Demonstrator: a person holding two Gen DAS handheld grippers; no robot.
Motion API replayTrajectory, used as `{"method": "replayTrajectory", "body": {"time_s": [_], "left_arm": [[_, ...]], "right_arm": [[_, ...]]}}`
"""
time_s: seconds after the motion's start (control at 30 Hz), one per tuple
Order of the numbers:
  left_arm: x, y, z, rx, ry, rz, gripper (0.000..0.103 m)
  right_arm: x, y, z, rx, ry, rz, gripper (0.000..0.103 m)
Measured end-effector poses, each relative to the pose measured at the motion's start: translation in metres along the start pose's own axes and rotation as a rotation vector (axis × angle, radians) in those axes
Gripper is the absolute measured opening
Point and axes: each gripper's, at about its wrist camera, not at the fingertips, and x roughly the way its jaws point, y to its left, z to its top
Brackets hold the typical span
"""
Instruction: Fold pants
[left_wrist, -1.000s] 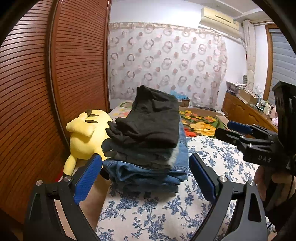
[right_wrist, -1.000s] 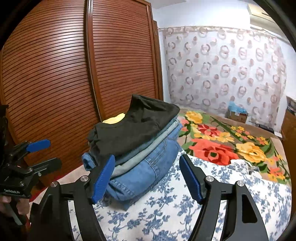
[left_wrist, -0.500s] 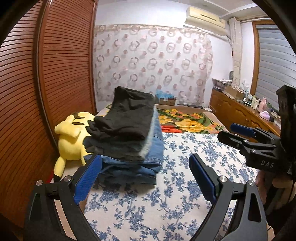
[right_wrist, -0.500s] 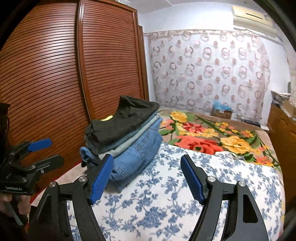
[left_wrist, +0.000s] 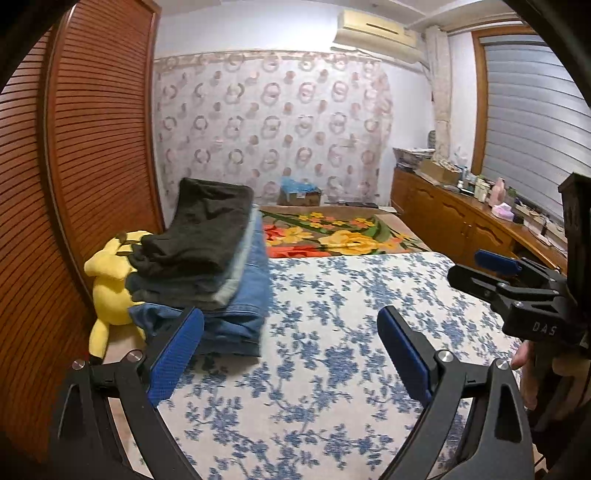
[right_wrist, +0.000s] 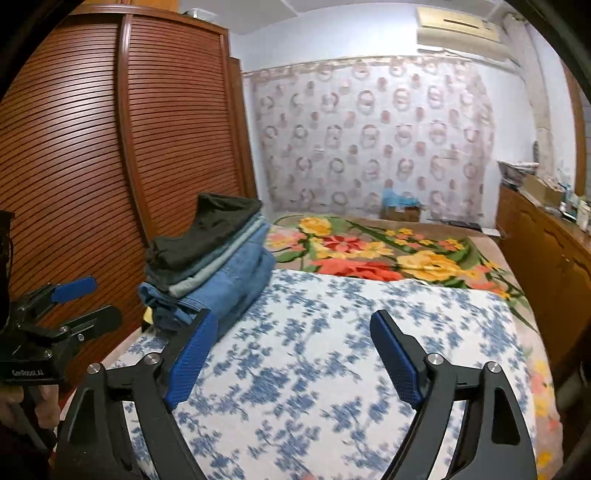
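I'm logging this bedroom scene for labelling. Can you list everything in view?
stack of folded pants: one pile, black on top, grey between, blue denim beneath, left side of bed
plush toy: one, yellow, behind the stack by the wardrobe
bedspread: one, white with blue flowers
floral blanket: one, brown with bright flowers, far end of bed
wardrobe: one, reddish-brown, slatted, left
curtain: one, ring-patterned, back wall
air conditioner: one, white, high
cabinet: one, wooden, right
left gripper: open, empty
right gripper: open, empty

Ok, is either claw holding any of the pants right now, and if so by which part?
Nothing is held. The left claw and right claw are both open and empty over the bed, apart from the stack of folded pants.
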Motion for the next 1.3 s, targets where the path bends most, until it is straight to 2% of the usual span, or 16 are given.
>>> {"method": "replayTrajectory", "body": {"time_s": [0.23, 0.5, 0.67, 1.07, 1.3], "left_arm": [[0.004, -0.034, -0.002, 0.024, 0.011, -0.054, 0.095], [0.023, -0.065, -0.005, 0.042, 0.041, -0.101, 0.095], [0.021, -0.077, 0.003, 0.055, 0.031, -0.114, 0.095], [-0.008, -0.087, 0.023, 0.071, -0.032, -0.12, 0.095], [-0.023, -0.086, 0.027, 0.073, -0.057, -0.115, 0.095]], "right_arm": [[-0.032, -0.008, -0.01, 0.043, 0.002, -0.072, 0.089], [-0.044, -0.023, -0.016, 0.077, 0.016, -0.133, 0.089], [-0.056, -0.026, -0.012, 0.096, -0.003, -0.161, 0.089], [-0.077, -0.005, -0.003, 0.082, -0.075, -0.199, 0.089], [-0.086, -0.002, -0.012, 0.073, -0.106, -0.193, 0.089]]}}
